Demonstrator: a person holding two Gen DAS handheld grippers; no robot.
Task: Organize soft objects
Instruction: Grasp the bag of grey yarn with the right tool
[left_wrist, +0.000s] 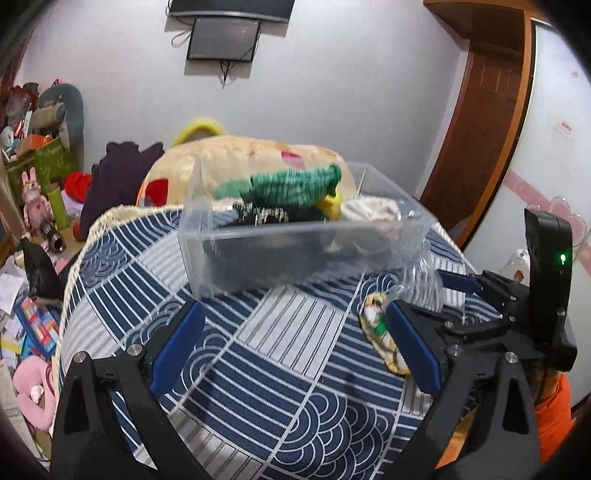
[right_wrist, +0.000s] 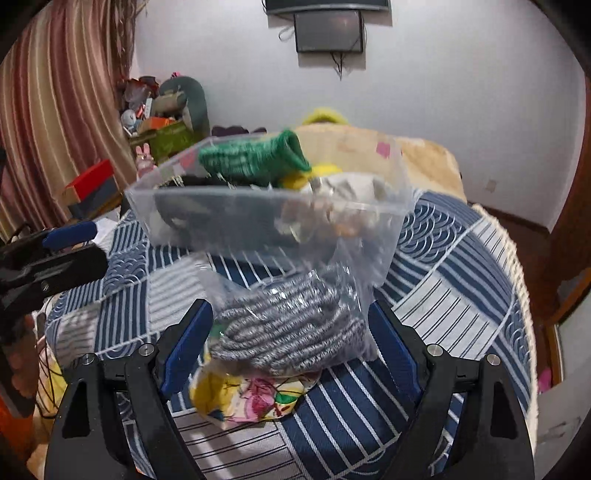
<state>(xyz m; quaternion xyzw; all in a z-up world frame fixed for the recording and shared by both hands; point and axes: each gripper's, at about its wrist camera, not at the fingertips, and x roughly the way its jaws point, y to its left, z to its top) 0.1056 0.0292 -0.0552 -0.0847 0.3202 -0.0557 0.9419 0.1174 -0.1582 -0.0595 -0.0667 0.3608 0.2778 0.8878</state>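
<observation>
Blue-and-white patterned cloth (left_wrist: 258, 350) covers the surface where everything sits. On it stands a clear plastic bin (left_wrist: 295, 240), already holding a green knitted piece (left_wrist: 291, 184), something yellow, a dark item and a pale bundle. Behind the bin lies a cream fleece blanket (left_wrist: 240, 155), and beyond that a cluttered corner with a pink plush toy (left_wrist: 33, 199) and a green box; a dark screen (left_wrist: 223, 38) hangs on the wall.

Nearer the cameras, a clear plastic bag holding grey knitted fabric (right_wrist: 291, 328) lies on the cloth just in front of the bin, partly over a yellow floral cloth (right_wrist: 251, 398).

Wide apart, the left gripper (left_wrist: 295, 345) hangs over bare cloth with nothing between its blue pads, angled down toward the bin. The right gripper (right_wrist: 291, 345) also points downward, its jaws spread on either side of the bagged grey fabric; whether the pads press the bag cannot be told for sure, though a gap shows on the left side. In the left view, an orange sleeve (left_wrist: 554, 417) shows behind the right tool.
</observation>
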